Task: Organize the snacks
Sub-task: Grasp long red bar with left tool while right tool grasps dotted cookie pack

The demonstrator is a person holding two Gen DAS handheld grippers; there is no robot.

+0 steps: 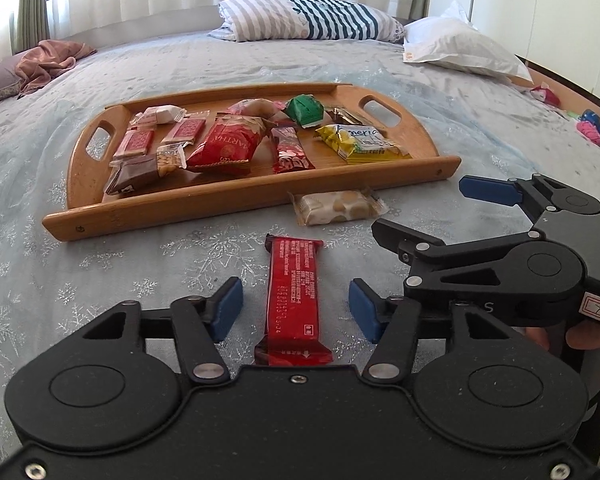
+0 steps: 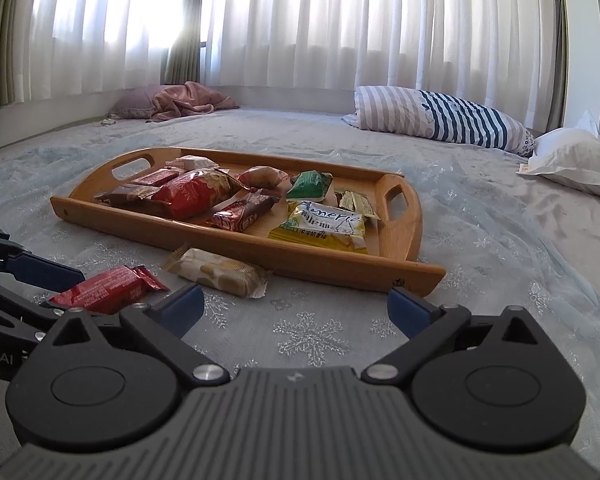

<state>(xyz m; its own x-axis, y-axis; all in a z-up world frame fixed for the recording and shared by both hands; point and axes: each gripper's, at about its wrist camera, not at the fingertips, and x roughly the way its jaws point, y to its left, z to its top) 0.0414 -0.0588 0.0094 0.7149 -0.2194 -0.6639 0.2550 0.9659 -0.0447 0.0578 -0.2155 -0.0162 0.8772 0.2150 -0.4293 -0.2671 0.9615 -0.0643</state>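
Snacks mostly lie in the wooden tray (image 1: pixel 256 204) on the bed (image 1: pixel 100 264), so two strays remain: a red bar (image 1: pixel 294 300) and a pale biscuit pack (image 1: pixel 336 207) on the near side of the tray. The left gripper (image 1: pixel 296 308) straddles the red bar lengthwise, fingers wide and apart from it, likely lined up for a grasp. The right gripper (image 2: pixel 296 310) hovers to the right, wide and empty.

A long red foil-wrapped snack bar (image 1: pixel 294 300) lies flat on my bed, printed side up. Beyond it rests a clear-wrapped pale nougat bar (image 1: pixel 337 207), just before the oval bamboo tray (image 1: pixel 236 196) holding assorted wrapped snacks.
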